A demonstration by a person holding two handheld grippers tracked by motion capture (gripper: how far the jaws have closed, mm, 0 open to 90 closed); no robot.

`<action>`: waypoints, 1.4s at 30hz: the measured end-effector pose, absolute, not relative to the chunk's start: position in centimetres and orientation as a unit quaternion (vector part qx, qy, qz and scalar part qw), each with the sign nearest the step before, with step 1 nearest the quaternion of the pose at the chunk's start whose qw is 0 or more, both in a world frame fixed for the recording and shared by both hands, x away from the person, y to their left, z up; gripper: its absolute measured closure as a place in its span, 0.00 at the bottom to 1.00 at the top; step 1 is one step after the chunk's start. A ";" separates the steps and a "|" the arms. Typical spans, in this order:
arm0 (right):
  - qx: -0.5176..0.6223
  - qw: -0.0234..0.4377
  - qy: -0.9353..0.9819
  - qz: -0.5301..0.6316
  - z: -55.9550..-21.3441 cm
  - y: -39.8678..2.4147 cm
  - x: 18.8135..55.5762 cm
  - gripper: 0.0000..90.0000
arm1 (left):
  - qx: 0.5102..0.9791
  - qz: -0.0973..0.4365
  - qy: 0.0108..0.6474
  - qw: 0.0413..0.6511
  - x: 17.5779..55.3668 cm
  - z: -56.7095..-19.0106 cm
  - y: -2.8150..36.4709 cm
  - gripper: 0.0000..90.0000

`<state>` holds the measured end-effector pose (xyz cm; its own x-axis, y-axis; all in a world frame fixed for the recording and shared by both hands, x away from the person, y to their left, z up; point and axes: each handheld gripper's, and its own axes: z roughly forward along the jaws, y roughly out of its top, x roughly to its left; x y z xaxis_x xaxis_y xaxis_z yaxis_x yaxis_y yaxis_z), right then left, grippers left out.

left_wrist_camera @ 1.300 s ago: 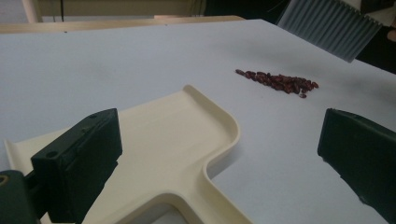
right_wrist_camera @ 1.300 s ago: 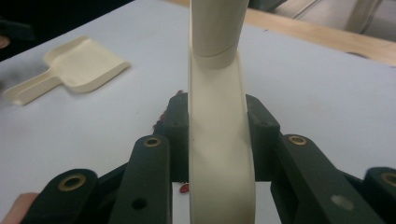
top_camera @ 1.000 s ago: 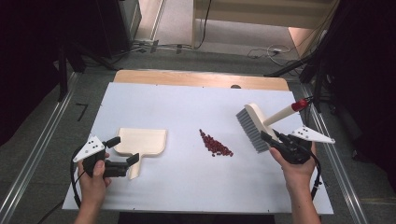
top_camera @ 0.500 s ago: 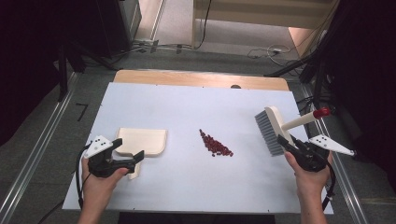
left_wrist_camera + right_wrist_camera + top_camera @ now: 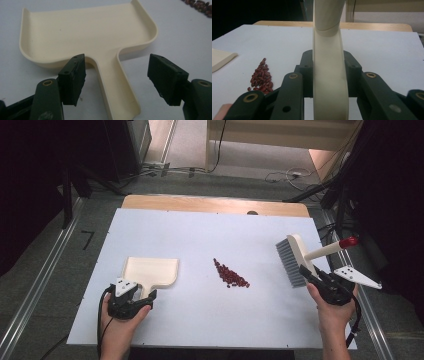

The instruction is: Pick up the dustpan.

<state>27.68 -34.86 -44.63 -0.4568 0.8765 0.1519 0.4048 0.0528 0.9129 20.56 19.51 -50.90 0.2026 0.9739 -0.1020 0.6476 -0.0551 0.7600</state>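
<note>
L gripper (image 5: 116,80) dropped astride dustpan (image 5: 87,37) handle, closing, not yet gripping; R gripper (image 5: 329,75) clamps brush (image 5: 295,260).

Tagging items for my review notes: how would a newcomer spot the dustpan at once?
Start at the white table and look to its near left part. The dustpan lies flat there, left of the red beans. It alone is a cream tray with a short handle, which sits between the left claw pads.
</note>
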 end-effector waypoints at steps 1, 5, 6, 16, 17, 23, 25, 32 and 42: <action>0.466 0.233 0.687 0.506 -44.6 -34.8 27.7 0.73 | 0.689 0.227 0.590 0.354 20.6 -51.1 19.5 0.37; 0.462 0.233 0.690 0.506 -44.7 -34.7 27.7 0.73 | 0.688 0.221 0.597 0.347 20.9 -51.6 19.3 0.42; 0.462 0.233 0.690 0.506 -44.7 -34.7 27.7 0.73 | 0.686 0.216 0.602 0.348 21.0 -51.7 19.3 0.43; 0.463 0.231 0.692 0.503 -44.9 -34.6 27.8 0.73 | 0.677 0.240 0.608 0.338 21.0 -52.2 19.4 0.70; 0.463 0.231 0.692 0.503 -44.9 -34.6 27.8 0.73 | 0.681 0.238 0.605 0.337 21.0 -52.1 19.5 0.71; 0.463 0.229 0.694 0.501 -44.9 -34.4 27.8 0.73 | 0.708 0.234 0.577 0.333 21.2 -51.9 20.0 0.73; 0.462 0.229 0.694 0.503 -44.9 -34.5 27.7 0.73 | 0.711 0.232 0.571 0.339 21.2 -52.0 20.3 0.74; 0.461 0.228 0.694 0.504 -44.8 -34.6 27.7 0.73 | 0.727 0.239 0.538 0.353 21.4 -51.1 21.0 0.74; 0.467 0.229 0.686 0.509 -44.6 -35.1 27.7 0.73 | 0.747 0.252 0.494 0.367 21.6 -48.7 21.1 0.74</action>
<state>27.67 -35.06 -44.64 -0.4592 0.8737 0.1605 0.4073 0.0465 0.9121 21.62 21.06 -48.66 0.3845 0.9230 0.0139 0.5536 -0.2426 0.7967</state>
